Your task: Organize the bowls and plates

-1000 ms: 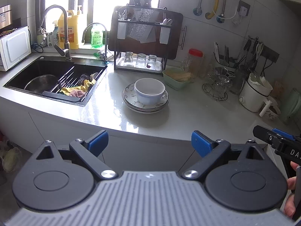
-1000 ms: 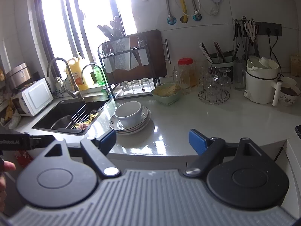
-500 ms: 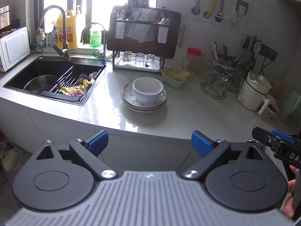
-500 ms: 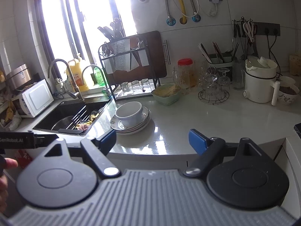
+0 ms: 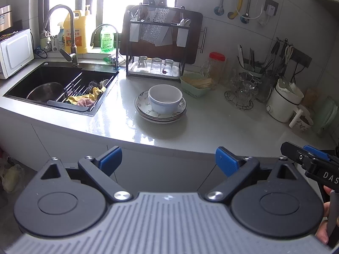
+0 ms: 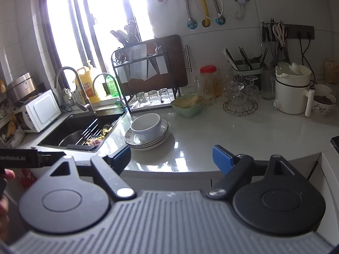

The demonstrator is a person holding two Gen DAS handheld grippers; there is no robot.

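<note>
A white bowl (image 5: 165,98) sits on a stack of patterned plates (image 5: 148,112) on the grey counter, right of the sink. The bowl (image 6: 146,124) and the plates (image 6: 152,139) also show in the right wrist view. My left gripper (image 5: 168,158) is open and empty, held in front of the counter's near edge, well short of the stack. My right gripper (image 6: 171,156) is open and empty, also in front of the counter edge. The right gripper shows at the right edge of the left wrist view (image 5: 305,156).
A black sink (image 5: 53,80) with a drain rack and rags lies left of the plates. A dish rack (image 5: 156,63) with glasses stands behind them. A green basket (image 5: 197,84), a glass holder (image 5: 241,93) and a white kettle (image 5: 284,101) stand to the right.
Both grippers have edged slightly closer to the counter; the bowl and plates sit a little lower and nearer in view. Both stay open.
</note>
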